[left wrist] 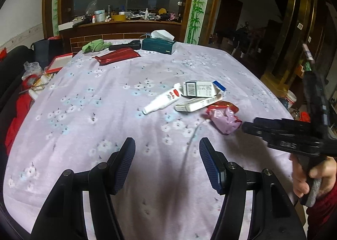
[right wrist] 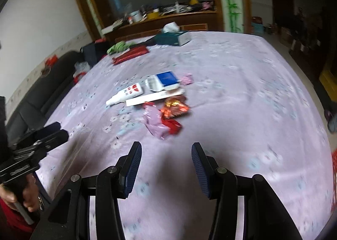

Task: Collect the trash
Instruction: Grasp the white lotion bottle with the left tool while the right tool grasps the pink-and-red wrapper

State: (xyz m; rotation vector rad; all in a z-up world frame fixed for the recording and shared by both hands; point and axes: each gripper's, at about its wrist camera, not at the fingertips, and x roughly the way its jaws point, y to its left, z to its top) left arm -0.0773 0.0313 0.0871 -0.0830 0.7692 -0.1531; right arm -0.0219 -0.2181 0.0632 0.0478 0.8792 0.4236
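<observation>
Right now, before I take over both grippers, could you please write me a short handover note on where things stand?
Left gripper: open, empty, above the tablecloth.
Right gripper: open, empty, short of the trash.
Trash sits in one cluster mid-table: white tube, blue-and-white box, flat white carton, pink wrapper, red foil wrapper.
Done: nothing picked up.
Left: collect every piece. No bin or bag for it is in view. The pink wrapper lies nearest the right gripper.
</observation>
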